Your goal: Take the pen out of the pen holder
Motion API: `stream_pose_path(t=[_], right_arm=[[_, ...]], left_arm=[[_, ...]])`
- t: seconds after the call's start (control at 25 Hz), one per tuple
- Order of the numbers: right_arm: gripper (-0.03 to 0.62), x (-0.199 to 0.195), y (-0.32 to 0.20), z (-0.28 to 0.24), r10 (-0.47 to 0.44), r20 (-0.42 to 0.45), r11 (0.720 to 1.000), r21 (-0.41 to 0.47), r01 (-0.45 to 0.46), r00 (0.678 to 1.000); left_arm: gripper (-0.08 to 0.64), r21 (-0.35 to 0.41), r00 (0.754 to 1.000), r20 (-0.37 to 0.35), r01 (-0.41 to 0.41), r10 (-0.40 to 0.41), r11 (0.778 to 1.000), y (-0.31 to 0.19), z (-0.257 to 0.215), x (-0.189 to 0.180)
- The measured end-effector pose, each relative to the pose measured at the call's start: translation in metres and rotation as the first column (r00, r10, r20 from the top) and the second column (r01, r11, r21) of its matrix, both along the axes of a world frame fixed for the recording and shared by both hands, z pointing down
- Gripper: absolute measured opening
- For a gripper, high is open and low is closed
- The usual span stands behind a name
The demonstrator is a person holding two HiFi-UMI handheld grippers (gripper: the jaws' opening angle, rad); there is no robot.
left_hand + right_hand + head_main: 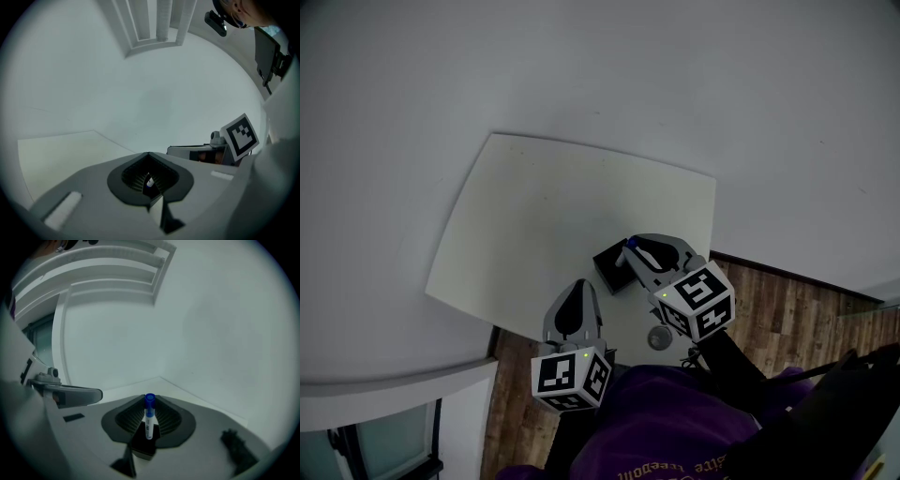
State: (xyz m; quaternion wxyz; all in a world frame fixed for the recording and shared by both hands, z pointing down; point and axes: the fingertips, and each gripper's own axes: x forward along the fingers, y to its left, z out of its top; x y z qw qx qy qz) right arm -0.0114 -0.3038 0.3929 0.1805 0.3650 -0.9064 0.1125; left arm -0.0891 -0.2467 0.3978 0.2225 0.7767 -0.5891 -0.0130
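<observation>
Right tool (150,402) is clamped on the pen (149,423): blue cap up, long axis upright. Pen holder (143,446) sits directly below it on the table (534,216). The pen's lower end seems level with the holder's mouth; too dim to confirm clearance. Exit path is judged straight up. Left tool (578,286) is beside the holder, jaws together, empty.

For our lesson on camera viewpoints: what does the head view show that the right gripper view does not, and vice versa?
Head view only: the wooden floor, the marker cube of the right gripper. Right gripper view only: dark print on the pen. Both: that blue-capped pen, the black pen holder, the left gripper and the table.
</observation>
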Motion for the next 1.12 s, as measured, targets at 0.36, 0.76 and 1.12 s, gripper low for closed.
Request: stream_pose_path(t=[0.36, 0.76, 1.12], right_arm=[[0.074, 0.007, -0.002, -0.02, 0.028, 0.063, 0.999, 0.044, -0.03, 0.998], [0.074, 0.016, -0.005, -0.04, 0.048, 0.12, 0.995, 0.082, -0.058, 0.992], [0.074, 0.017, -0.007, -0.052, 0.049, 0.142, 0.991, 0.114, -0.065, 0.989]], left_arm=[[0.008, 0.013, 1.0, 0.008, -0.004, 0.004, 1.0, -0.002, -0.004, 0.001], [0.008, 0.017, 1.0, 0.01, 0.009, -0.009, 1.0, -0.001, -0.007, -0.003], [0.008, 0.019, 1.0, 0.006, 0.006, -0.006, 1.0, -0.004, -0.007, -0.003]])
